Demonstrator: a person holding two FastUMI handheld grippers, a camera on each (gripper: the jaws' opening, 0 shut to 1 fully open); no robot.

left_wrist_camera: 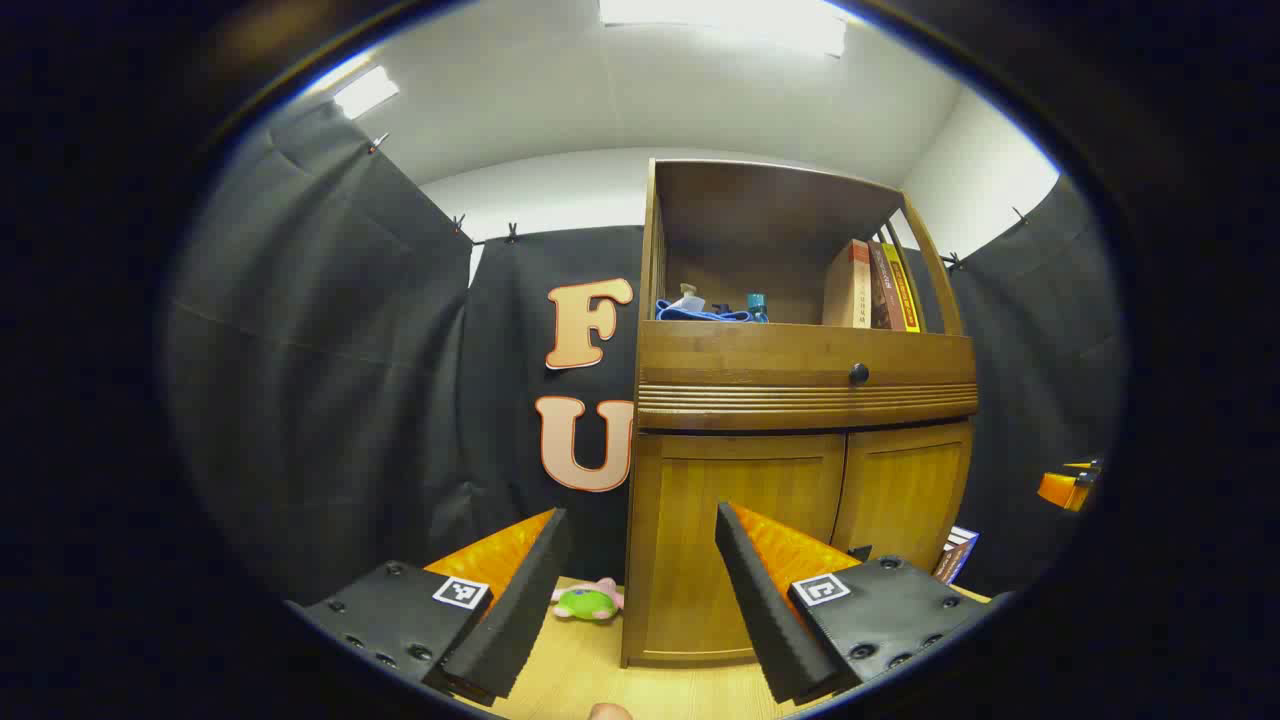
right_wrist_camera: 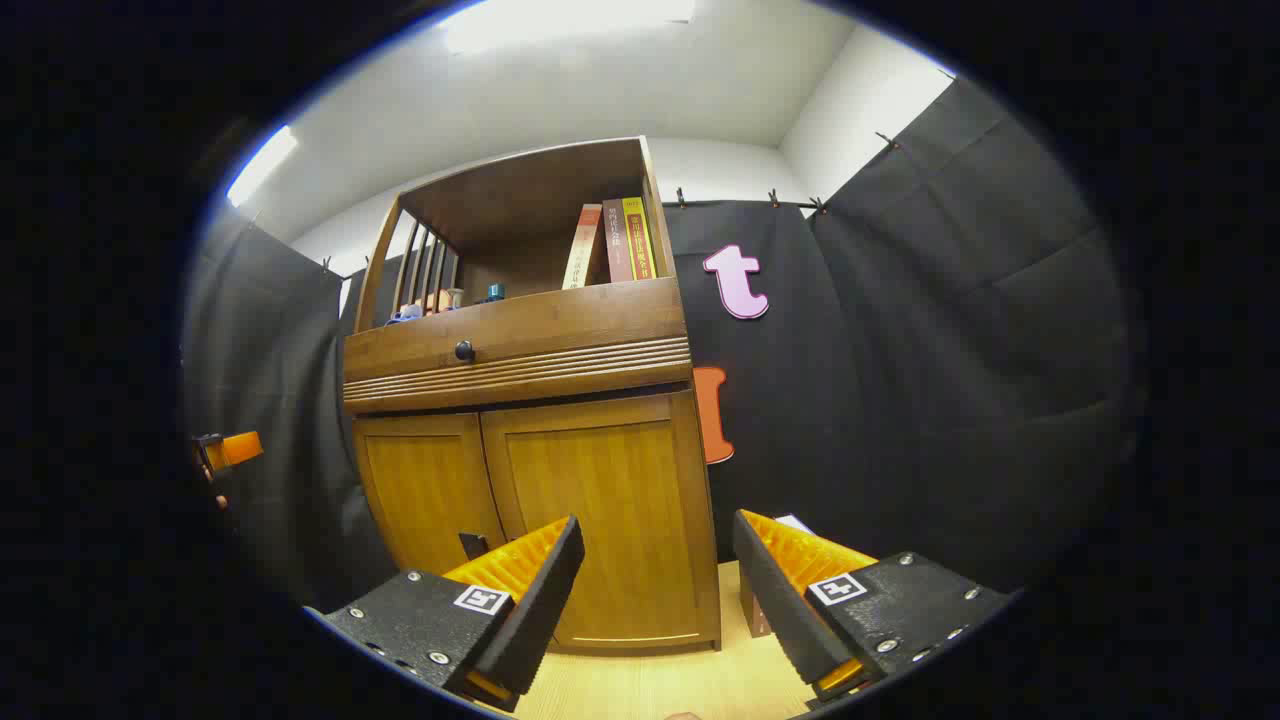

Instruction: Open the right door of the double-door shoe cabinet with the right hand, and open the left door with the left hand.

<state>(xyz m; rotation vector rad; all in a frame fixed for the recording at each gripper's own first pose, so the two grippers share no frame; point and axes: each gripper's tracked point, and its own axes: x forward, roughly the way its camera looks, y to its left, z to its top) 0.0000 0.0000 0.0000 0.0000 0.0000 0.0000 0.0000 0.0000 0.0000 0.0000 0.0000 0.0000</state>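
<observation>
The shoe cabinet (left_wrist_camera: 800, 420) is seen straight ahead of the left gripper (left_wrist_camera: 640, 600), apart from it and not touched. The left gripper is spread wide, and nothing is held between its two fingers. Past its fingertips, the left door (left_wrist_camera: 740, 540) is seen — flat and closed. Just to the side of it, past the gripper's right finger, the right door (left_wrist_camera: 905, 495) is seen, closed too.

From the right gripper view, the same cabinet is seen ahead of the right gripper (right_wrist_camera: 660, 600), which is also spread wide with nothing pinched. The right door is seen beyond the gap between its fingers, a little toward its left finger, and the left door lies further off to that side.

Two doors are counted on the cabinet. One drawer (left_wrist_camera: 805, 375) with one round knob (left_wrist_camera: 858, 373) is seen above the doors. On the open shelf above that, three books (left_wrist_camera: 872, 285) are stood up, and some small things (left_wrist_camera: 705, 305) too little to tell are laid beside them.

One green soft toy (left_wrist_camera: 588, 602) is seen on the wooden floor (left_wrist_camera: 600, 670), just past the left gripper's left finger and beside the cabinet.
</observation>
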